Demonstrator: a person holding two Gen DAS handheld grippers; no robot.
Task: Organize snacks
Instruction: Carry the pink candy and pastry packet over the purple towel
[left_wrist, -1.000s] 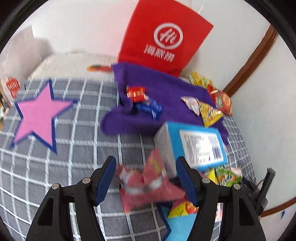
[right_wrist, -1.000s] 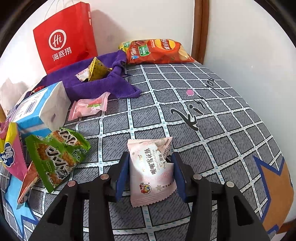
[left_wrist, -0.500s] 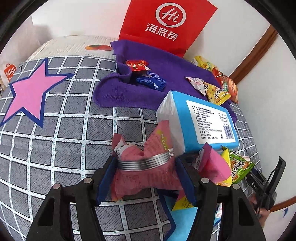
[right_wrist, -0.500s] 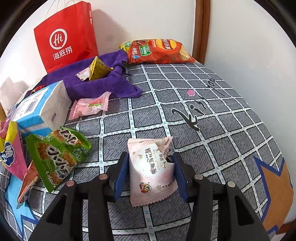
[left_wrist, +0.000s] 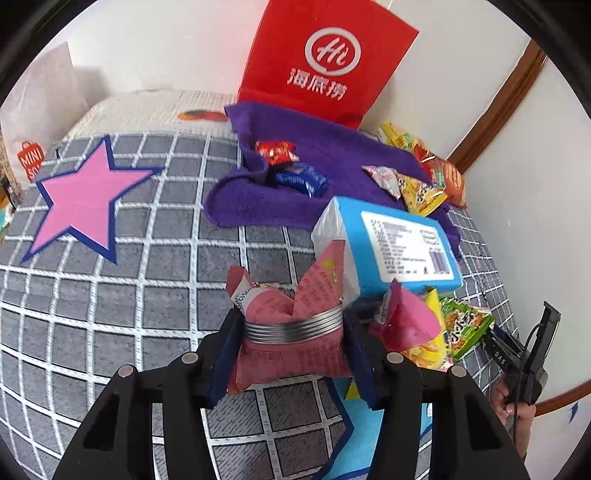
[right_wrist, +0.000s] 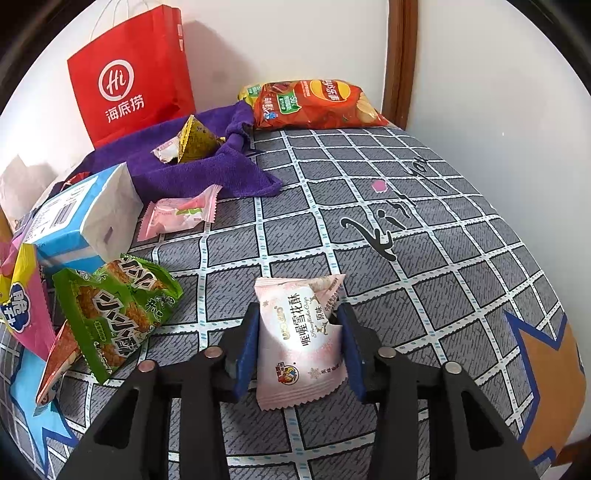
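Between left hand-held gripper (left_wrist: 291, 345) pads: red snack packet (left_wrist: 291, 354), clamped; right hand-held gripper (right_wrist: 298, 345) clamps pink packet (right_wrist: 299, 343).

Both the left gripper (left_wrist: 291, 347) and the right gripper (right_wrist: 298, 343) are matte black plastic frames with triangular cut-outs and round silver screws at the joints. Each carries two flat blue pads (right_wrist: 246, 347) on its fingers. A thin black cable runs along the other gripper's black handle at the left view's edge.

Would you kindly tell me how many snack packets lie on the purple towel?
4: a red one and a blue one at its left, a white one and a yellow one at its right. Folds may hide more.
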